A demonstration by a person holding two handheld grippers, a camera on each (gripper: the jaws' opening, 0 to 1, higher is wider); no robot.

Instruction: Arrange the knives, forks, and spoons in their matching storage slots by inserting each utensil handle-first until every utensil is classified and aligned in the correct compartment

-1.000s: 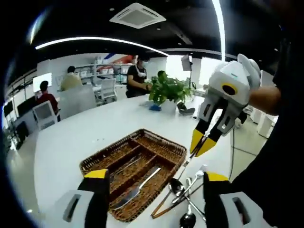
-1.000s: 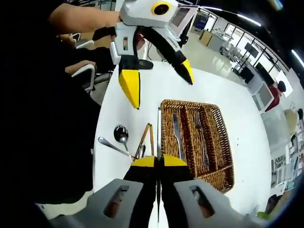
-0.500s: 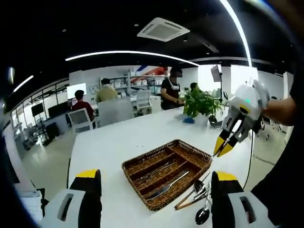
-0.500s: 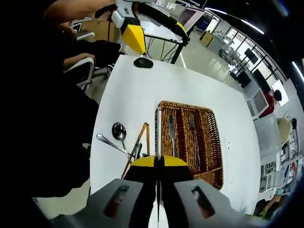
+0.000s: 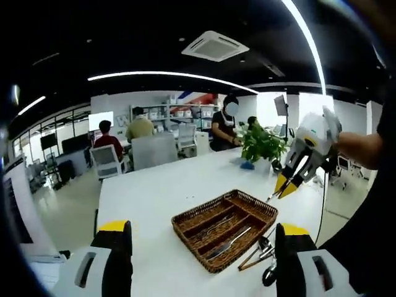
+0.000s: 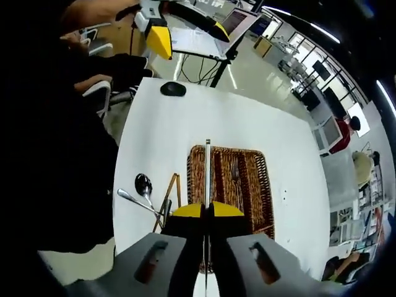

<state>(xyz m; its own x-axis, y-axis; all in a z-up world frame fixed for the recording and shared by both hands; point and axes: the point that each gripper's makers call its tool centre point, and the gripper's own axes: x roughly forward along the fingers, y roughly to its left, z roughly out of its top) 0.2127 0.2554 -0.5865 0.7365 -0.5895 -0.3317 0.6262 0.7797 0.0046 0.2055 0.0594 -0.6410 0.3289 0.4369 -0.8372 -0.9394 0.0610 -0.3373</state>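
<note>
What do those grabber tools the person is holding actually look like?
Each is a light grey body ending in two black jaws with yellow tips. The right gripper has a white head with a round yellow-ringed lens. The left gripper looks the same. The person wears dark clothing.

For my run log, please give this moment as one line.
right hand-held gripper: shut on thin metal utensil above brown wicker tray | left hand-held gripper: open, holding nothing | spoons on white table

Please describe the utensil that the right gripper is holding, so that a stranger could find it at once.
Start at the brown woven wicker tray on the white table. Above it, the right gripper has its yellow-tipped fingers closed on a thin silver utensil. Unlike the others, it is lifted, not lying down.
</note>
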